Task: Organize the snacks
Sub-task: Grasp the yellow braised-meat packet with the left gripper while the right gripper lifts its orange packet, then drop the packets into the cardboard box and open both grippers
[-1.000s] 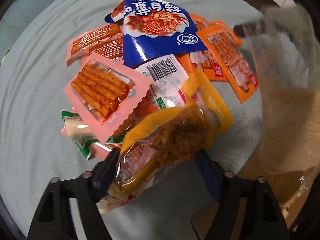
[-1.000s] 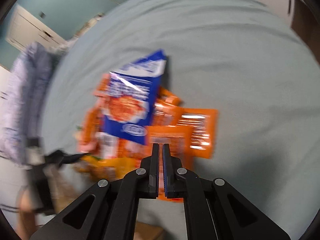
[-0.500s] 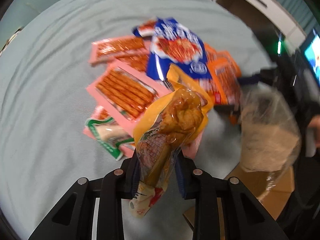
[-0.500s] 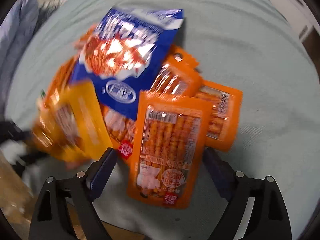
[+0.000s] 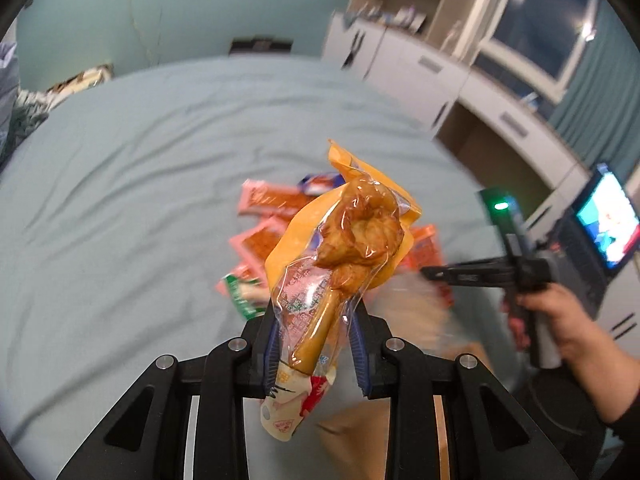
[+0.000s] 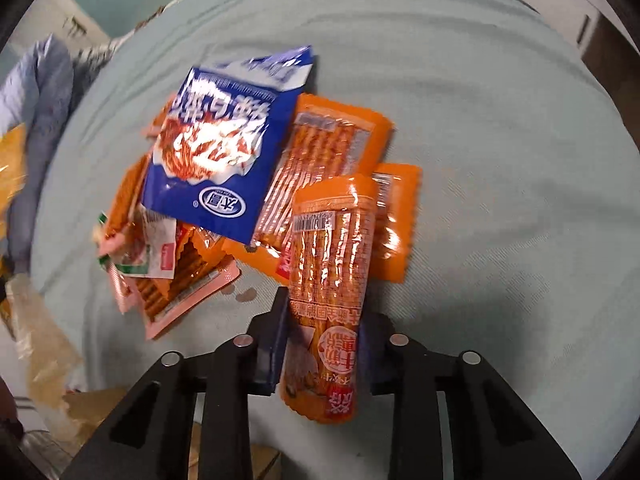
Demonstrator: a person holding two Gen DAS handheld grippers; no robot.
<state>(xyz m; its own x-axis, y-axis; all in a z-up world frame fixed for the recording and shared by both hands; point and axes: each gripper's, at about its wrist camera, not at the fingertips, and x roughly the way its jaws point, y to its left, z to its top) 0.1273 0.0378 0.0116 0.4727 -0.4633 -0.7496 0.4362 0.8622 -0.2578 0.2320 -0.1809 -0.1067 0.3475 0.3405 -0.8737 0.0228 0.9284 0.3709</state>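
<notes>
My left gripper [image 5: 316, 344] is shut on a yellow chicken-leg packet [image 5: 344, 256] and holds it upright, raised above the snack pile [image 5: 272, 240] on the bed. My right gripper [image 6: 326, 340] is shut on an orange stick-snack packet [image 6: 330, 280], lifted at the near edge of the pile. A blue noodle bag [image 6: 224, 152] lies on top of the pile, with more orange packets [image 6: 336, 144] and pink packets [image 6: 176, 288] around it. The right gripper also shows in the left wrist view [image 5: 432, 274], held by a hand.
The pale blue bed sheet [image 6: 500, 160] spreads all round the pile. A clear plastic bag [image 6: 40, 332] and a cardboard box [image 6: 104, 404] sit at the bed's near edge. White cabinets [image 5: 420, 68] and a lit screen [image 5: 608, 224] stand beyond the bed.
My left gripper has lifted the chicken-leg packet up off the pile and tilted upward. My right gripper, open half a second ago, has shut on the orange packet.
</notes>
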